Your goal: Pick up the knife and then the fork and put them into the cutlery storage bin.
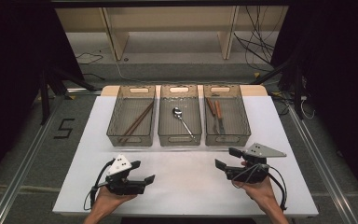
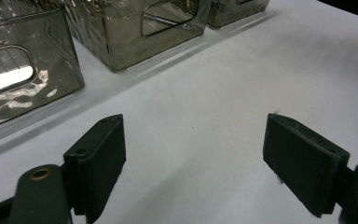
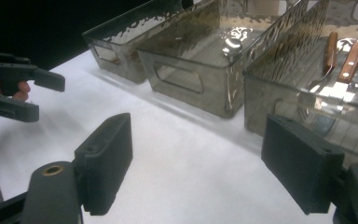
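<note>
Both your claws are released and hold nothing. Your right gripper (image 1: 224, 157) hangs low over the bare white table (image 1: 186, 182), jaws spread wide; your left gripper (image 1: 142, 171) sits over the near left of the table, its jaws just as far apart.

In the high view, three smoky plastic bins stand in a row at the far side of the table. The right bin (image 1: 227, 136) is the one closest to your right gripper, lying at about 12 o'clock from it. Inside it rest two wooden-handled utensils (image 1: 216, 114), side by side, their long axes running from far to near, handles at the far end. In the right gripper view they show through the bin's near wall at about 1 o'clock (image 3: 340, 58).

The middle bin (image 1: 179, 136) holds a spoon (image 1: 182, 120), bowl far, handle slanting toward the near right corner, at about 11 o'clock from your right gripper. The left bin (image 1: 130, 137) holds chopsticks (image 1: 136, 122), lying diagonally, at about 12 o'clock from your left gripper.

Your right hand is the nearer one for the wooden-handled pair. I judge that you need to come over the near wall from above and set the jaws across the handles, not along them.
</note>
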`<state>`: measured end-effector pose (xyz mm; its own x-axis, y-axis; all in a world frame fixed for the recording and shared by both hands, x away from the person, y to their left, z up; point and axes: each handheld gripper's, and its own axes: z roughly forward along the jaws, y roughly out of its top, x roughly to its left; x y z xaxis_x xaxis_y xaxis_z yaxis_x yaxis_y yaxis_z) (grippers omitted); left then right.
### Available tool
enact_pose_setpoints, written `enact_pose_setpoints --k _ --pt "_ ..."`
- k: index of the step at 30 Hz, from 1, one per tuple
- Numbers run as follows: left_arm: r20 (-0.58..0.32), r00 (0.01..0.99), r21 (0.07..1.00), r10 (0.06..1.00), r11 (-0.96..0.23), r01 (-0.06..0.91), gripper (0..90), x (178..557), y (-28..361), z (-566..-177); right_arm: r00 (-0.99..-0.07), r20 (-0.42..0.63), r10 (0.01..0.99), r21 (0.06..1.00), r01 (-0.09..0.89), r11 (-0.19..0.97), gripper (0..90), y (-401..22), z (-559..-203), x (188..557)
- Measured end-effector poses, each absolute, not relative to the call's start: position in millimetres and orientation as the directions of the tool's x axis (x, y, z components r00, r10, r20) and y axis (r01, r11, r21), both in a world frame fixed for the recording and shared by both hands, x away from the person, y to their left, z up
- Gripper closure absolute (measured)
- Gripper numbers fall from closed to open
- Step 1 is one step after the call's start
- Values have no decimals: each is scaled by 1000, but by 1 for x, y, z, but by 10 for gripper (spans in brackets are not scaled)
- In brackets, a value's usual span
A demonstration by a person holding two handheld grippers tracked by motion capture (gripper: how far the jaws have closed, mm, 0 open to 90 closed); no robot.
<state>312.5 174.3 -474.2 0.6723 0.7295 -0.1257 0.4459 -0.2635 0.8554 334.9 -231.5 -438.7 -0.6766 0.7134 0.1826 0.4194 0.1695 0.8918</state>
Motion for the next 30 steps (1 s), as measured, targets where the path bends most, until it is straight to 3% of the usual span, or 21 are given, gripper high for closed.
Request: enact_pose_setpoints --k 30 --pt "-148 674 860 724 -243 450 205 313 178 -474 -677 199 709 897 418 147 219 -238 -461 312"
